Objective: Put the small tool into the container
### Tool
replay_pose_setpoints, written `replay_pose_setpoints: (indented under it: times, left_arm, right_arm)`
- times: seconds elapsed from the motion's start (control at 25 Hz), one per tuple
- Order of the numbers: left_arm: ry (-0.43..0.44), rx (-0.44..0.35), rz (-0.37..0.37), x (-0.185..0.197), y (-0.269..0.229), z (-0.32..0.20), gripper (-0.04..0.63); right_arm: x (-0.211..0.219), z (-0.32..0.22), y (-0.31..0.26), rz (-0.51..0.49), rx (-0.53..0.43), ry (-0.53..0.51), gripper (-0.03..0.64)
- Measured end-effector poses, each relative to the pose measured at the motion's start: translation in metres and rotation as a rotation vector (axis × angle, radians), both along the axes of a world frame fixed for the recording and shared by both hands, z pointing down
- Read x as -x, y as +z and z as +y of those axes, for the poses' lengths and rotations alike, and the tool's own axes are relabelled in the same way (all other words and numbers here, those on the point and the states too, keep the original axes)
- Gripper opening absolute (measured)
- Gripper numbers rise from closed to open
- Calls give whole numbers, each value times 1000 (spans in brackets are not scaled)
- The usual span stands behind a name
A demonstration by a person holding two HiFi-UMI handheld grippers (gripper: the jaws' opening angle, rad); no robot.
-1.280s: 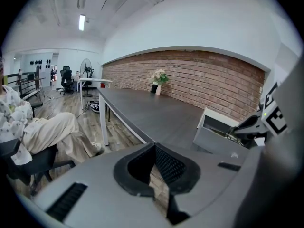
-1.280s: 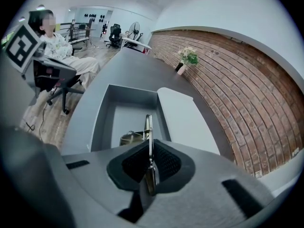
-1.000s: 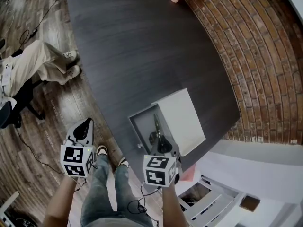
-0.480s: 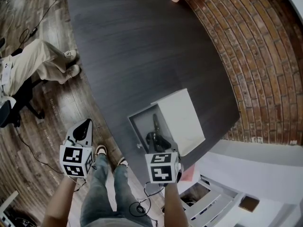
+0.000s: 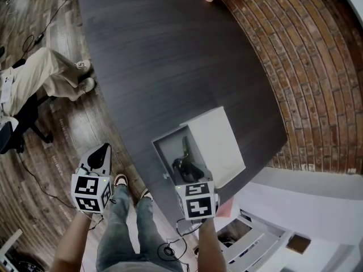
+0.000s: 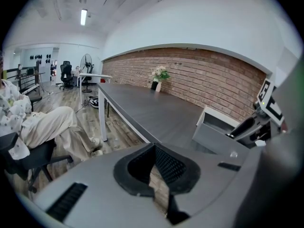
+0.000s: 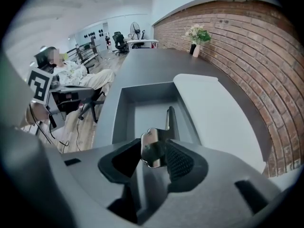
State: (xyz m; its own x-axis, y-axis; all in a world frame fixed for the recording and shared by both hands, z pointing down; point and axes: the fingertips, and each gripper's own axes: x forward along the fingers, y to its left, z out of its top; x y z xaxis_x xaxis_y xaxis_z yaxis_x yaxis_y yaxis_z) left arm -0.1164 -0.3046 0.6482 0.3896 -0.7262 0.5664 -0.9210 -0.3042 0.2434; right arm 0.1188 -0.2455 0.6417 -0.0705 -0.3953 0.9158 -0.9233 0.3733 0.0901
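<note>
The left gripper point(image 5: 103, 149) and right gripper point(image 5: 187, 168) are grey, each bearing a black-and-white marker cube point(image 5: 91, 192). The person wears blue jeans point(image 5: 116, 231).

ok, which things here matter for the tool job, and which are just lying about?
Job:
- tool, lying in the container
- right gripper, jaws just opened, tool's metal end between them
- white lid

Lying about:
- left gripper, empty, off the table
- flower vase
- seated person

Open-plan office. A long dark grey wood-grain table point(image 5: 170, 55) runs along a red brick wall point(image 5: 306, 67); black swivel chairs point(image 6: 65, 72), a white desk point(image 6: 92, 76), a ceiling strip light point(image 6: 83, 17) and a wooden plank floor point(image 5: 34, 16).
</note>
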Motion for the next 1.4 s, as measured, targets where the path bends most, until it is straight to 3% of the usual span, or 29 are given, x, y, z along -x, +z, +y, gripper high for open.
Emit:
replay_pose_setpoints:
  times: [0.4,0.64,1.0,1.24,1.4]
  left_arm:
    - [10,-8,-8,-5,-7,-4,0]
    - [8,-36,-27,-5,-25,-4,0]
    - [-4,-154,-35,-24,-98,-12,0]
    - [10,-271,-34,-57,-170,-14,0]
    - [4,-361,-21,-77,-221,-9,0]
  right_arm:
    - [2,-4,-7,-24,-19,-9,181]
    - [13,-9,-32,-118,-91,16,178]
    - [-7,-5,-120,-158,-300,66,53]
    - [-59,1,-187,-265,-474,211,12]
    - [-104,15,-231,-283,-623,309,5]
